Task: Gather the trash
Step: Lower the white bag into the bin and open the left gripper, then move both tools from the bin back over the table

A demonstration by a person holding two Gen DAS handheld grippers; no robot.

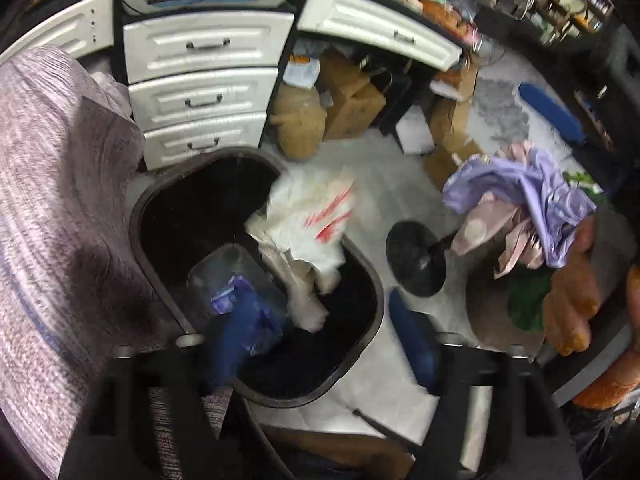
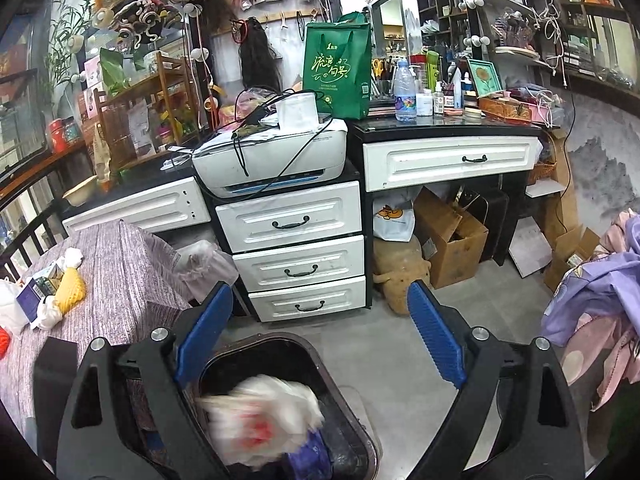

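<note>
Inside, crinkled white plastic bag (image 1: 308, 216) fills rounded black bin (image 1: 360, 344).

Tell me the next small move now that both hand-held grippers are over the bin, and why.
Probably swing the right hand-held gripper back to the cloth-covered table. Both grippers look open and empty, the white bag is at the black bin, and scraps such as the yellow foam net lie on the table.
</note>
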